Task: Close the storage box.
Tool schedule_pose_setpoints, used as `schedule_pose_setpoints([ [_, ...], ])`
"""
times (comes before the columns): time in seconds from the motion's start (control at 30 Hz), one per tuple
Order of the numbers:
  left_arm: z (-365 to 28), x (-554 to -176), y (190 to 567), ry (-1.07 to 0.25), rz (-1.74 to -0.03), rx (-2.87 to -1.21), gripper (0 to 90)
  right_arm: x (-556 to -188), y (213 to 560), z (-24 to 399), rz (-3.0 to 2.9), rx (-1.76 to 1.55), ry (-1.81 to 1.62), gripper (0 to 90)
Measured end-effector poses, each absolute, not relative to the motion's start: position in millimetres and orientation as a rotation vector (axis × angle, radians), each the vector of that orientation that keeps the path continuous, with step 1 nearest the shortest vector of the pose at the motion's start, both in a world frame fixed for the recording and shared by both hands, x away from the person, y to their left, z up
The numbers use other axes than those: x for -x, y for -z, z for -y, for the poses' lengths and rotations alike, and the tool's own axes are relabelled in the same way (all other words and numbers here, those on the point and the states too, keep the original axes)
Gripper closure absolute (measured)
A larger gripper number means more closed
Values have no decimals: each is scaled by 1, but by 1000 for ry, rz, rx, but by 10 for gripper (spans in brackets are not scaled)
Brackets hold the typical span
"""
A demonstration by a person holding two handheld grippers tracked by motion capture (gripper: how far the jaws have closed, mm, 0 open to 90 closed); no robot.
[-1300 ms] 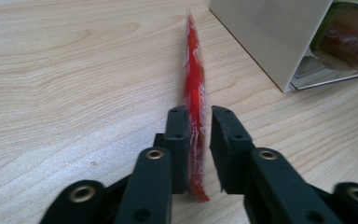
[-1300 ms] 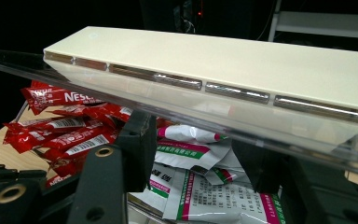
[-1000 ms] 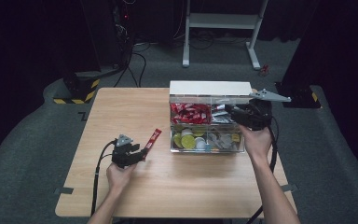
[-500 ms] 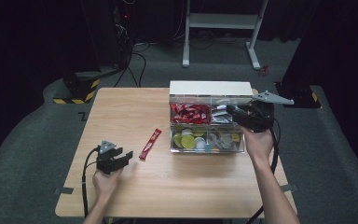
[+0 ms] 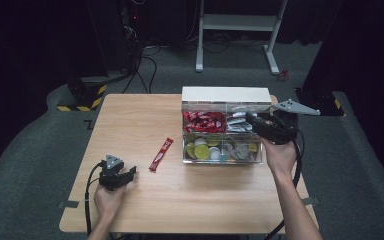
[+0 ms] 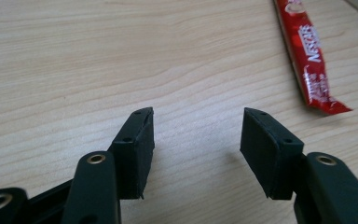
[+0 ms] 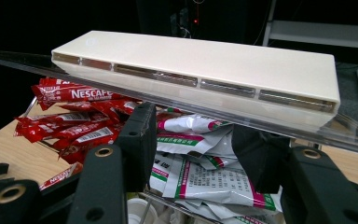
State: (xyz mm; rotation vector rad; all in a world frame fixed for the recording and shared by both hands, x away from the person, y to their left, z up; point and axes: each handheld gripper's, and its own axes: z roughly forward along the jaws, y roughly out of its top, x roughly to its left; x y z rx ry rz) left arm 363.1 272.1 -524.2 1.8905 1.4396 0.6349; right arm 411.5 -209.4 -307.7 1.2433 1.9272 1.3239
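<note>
One red sachet lies on the table just beyond and right of the left gripper, whose spread, empty jaws have just been opening, so releasing seems done while the right gripper, jaws apart among white packets in the box, likely must pinch one next.

A lab: black curtains, cables, hazard-striped base.

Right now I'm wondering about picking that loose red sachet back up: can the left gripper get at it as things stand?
Probably yes. The red sachet lies flat on bare wood of the table, with nothing between it and the left gripper, whose jaws have just been opening and hold nothing. It lies off to one side, so the hand must shift over.
</note>
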Motion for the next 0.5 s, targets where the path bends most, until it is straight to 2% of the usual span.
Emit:
schedule_pose_setpoints([
  [0.23,-272,-362,528,-667,-1444,-1882,441,-408,308,211,-1922,-1239,-1325,499],
  [0.5,-272,-362,528,-660,-1445,-1890,389,-403,310,214,-1912,-1235,-1349,495],
])
